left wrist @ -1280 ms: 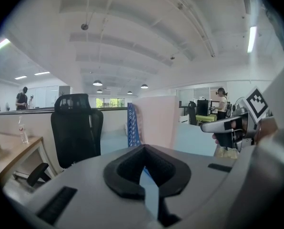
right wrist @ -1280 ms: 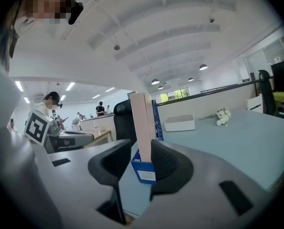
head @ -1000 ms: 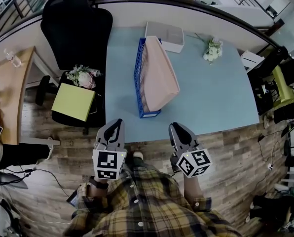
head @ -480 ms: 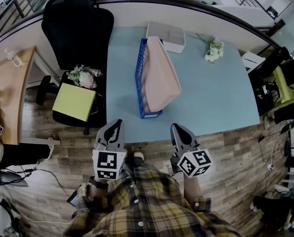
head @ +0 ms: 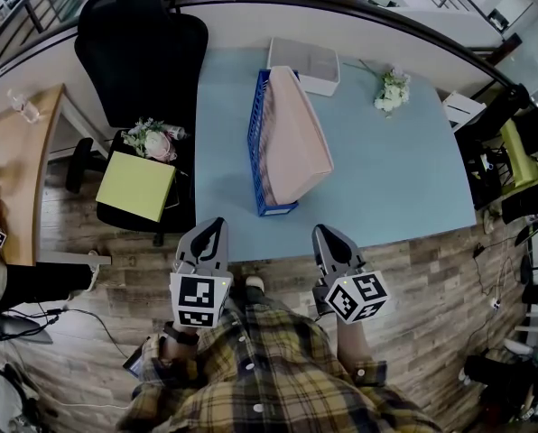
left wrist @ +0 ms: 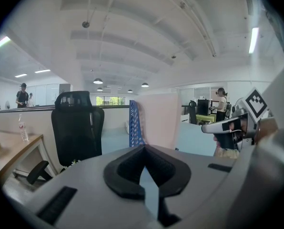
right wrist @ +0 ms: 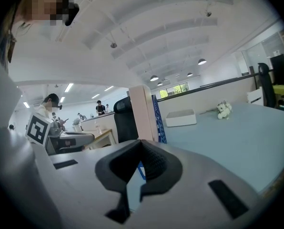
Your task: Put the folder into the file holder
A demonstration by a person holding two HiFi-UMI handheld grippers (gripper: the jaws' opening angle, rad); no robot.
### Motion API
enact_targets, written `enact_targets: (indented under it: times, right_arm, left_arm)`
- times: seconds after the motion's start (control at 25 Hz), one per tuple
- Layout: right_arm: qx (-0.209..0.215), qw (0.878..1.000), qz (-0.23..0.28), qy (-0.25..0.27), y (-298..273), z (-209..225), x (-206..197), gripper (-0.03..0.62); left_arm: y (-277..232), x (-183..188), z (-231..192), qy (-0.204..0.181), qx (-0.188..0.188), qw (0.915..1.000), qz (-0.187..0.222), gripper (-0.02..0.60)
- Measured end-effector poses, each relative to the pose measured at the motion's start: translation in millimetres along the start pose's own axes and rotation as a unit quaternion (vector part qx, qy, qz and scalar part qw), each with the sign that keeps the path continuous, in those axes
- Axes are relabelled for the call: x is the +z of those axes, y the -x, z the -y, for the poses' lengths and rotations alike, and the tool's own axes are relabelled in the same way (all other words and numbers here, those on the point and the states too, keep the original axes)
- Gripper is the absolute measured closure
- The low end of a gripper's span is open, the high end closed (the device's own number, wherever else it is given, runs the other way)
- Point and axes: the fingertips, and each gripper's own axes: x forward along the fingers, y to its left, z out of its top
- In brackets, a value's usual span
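Folder (head: 292,133) in file holder (head: 254,142) at twelve o'clock; left tongs (head: 217,226) and right tongs (head: 324,234) pinched together, empty.

The head view is looking steeply down from above onto the table (head: 386,179), while the two gripper views are looking low and nearly level across it from its near edge, all three sharing the blue file holder (head: 254,142), pink folder (head: 296,138) and black chair (head: 143,52).

Right gripper (right wrist: 141,147) jaws together, empty; folder (right wrist: 143,113) stands in blue file holder (right wrist: 159,123).
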Motion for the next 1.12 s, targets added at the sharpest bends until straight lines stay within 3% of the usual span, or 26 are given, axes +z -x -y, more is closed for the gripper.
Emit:
enact_targets:
  times: [1.12]
  right_arm:
    - [0.002,1.0,-0.013,0.017,-15,-3,-2,0.592]
  left_arm:
    - [-6,0,-7,0.002,0.0,1.0,-0.001,0.591]
